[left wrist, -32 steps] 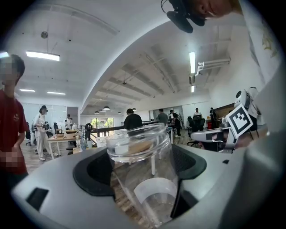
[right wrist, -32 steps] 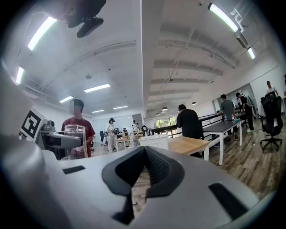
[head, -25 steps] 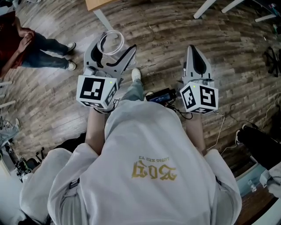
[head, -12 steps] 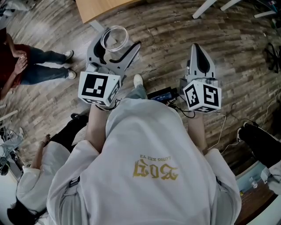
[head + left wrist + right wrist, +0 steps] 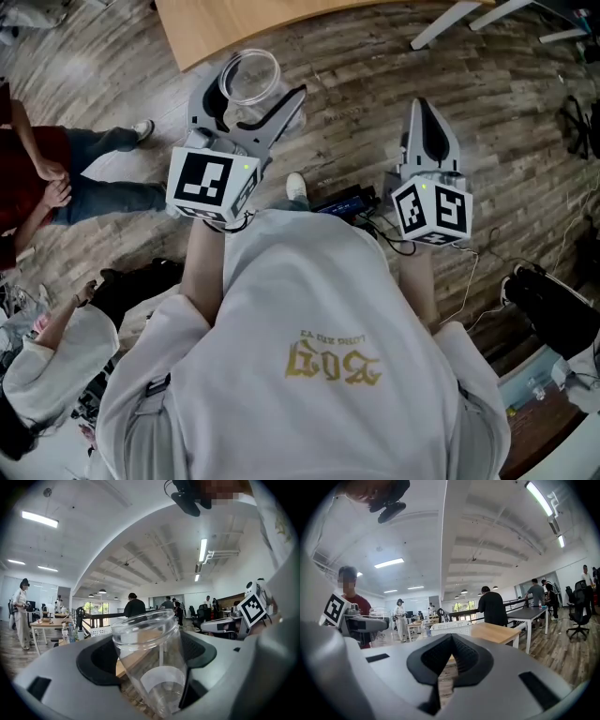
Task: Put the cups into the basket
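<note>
Filling the lower head view, a white hoodie (image 5: 281, 309) carries gold lettering (image 5: 333, 361) that appears upside down and is too ornate to read. Ahead of it, the left gripper (image 5: 253, 94) pinches a clear plastic cup (image 5: 249, 75) between its dark pads, above the wood-plank floor (image 5: 356, 94) and near the edge of the wooden tabletop (image 5: 234, 23). The cup is empty and leans in the left gripper view. The right gripper (image 5: 420, 111) has its jaws pressed together with nothing between them. Each gripper bears a cube with black-and-white square markers. Farther off, in the right gripper view, a white perforated basket (image 5: 450, 628) sits on the tabletop; its contents cannot be made out. People stand beyond.
</note>
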The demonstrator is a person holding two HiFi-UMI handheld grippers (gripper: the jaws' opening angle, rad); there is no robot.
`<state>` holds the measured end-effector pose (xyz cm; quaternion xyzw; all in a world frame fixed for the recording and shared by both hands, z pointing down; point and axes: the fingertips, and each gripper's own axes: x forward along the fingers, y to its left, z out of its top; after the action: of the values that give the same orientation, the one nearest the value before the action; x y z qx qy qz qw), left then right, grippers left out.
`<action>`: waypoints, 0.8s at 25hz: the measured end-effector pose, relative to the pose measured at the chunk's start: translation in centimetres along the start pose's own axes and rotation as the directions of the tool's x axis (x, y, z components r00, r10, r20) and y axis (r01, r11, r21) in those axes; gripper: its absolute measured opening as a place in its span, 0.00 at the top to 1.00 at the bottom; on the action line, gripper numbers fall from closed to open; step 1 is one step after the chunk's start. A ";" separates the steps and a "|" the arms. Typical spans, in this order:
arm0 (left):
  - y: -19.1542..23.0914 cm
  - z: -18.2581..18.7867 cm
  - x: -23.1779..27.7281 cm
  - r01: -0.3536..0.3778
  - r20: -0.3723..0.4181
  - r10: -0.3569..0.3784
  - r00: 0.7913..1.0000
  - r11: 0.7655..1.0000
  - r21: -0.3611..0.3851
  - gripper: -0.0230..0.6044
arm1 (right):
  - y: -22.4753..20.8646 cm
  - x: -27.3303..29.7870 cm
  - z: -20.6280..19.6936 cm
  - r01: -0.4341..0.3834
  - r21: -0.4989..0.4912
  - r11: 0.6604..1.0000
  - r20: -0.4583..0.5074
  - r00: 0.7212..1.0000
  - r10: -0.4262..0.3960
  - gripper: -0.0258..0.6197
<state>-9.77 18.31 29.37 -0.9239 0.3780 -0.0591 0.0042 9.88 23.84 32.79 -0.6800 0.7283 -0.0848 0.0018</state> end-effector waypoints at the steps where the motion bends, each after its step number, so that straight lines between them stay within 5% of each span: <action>1: 0.5 -0.1 0.4 0.002 -0.001 -0.002 1.000 1.000 0.001 0.33 | -0.1 0.4 0.0 0.006 0.001 1.000 0.000 1.000 -0.006 0.95; 20: 6.8 1.4 9.2 -0.016 0.021 0.015 1.000 1.000 0.003 0.33 | -1.9 12.0 2.0 -0.047 -0.002 0.999 0.005 0.999 0.047 0.95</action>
<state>-7.85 6.98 28.56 -0.9215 0.3850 -0.0502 0.0100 11.12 11.58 32.39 -0.6628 0.7443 -0.0823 0.0050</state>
